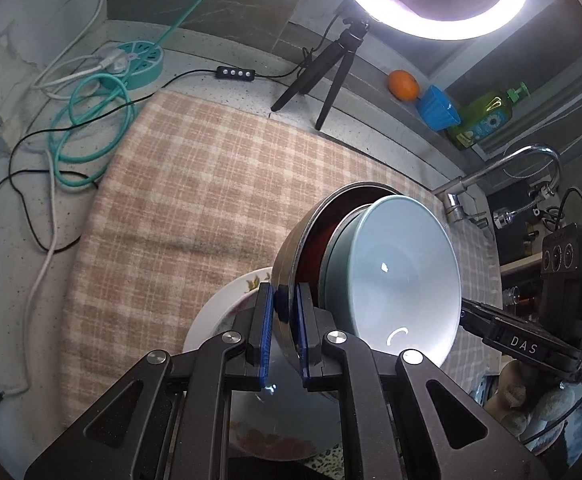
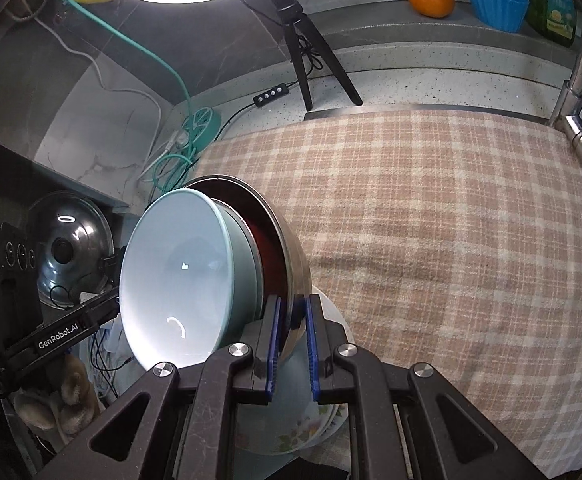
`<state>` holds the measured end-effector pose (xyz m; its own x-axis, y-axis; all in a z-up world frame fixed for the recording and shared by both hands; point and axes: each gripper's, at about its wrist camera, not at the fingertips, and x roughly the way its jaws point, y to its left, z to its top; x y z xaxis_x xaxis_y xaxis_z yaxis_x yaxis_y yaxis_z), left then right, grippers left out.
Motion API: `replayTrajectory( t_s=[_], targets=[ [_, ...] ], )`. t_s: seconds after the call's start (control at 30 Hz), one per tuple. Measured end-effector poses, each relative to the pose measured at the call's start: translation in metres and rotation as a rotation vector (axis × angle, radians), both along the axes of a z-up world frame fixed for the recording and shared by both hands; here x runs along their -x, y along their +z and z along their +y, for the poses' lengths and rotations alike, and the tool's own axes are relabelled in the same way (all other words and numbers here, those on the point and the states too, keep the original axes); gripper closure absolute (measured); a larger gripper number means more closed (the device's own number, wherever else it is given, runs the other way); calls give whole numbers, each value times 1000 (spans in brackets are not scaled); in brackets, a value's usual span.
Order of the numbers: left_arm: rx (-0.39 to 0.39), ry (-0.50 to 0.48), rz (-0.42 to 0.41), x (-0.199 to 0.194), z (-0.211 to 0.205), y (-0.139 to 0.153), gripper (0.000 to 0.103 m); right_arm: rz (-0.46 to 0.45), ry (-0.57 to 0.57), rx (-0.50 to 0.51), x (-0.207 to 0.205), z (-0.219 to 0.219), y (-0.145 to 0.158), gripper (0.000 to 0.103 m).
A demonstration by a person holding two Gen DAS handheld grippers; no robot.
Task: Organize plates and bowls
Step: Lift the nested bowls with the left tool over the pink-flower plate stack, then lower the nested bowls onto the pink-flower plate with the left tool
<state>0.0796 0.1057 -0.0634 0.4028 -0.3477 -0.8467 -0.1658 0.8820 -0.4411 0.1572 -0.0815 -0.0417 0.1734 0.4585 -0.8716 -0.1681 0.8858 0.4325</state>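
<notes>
You clamped left hand-held gripper [image 1: 284, 334] and right hand-held gripper [image 2: 291, 344] on steel bowl [image 1: 291, 248] rim | nested ceramic bowl [image 1: 403, 276] looked loose, breakable, slippery.

Floral plate [image 1: 227, 300] mostly hidden

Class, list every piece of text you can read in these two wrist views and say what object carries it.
"DAS": on the right gripper, its arm, in the left wrist view.
"GenRobot.AI": on the left gripper, its arm, in the right wrist view.
Label on the green soap bottle: too blurred to read.
</notes>
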Motion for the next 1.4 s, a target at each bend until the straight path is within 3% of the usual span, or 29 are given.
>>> replayTrajectory(
  t_s=[0.53, 1.4],
  targets=[
    [-5, 26, 46, 37, 4, -17, 95, 48, 39, 12, 34, 12, -21, 92],
    [3, 34, 88, 45, 0, -33, 96, 79, 53, 30, 42, 14, -36, 91]
  ],
)
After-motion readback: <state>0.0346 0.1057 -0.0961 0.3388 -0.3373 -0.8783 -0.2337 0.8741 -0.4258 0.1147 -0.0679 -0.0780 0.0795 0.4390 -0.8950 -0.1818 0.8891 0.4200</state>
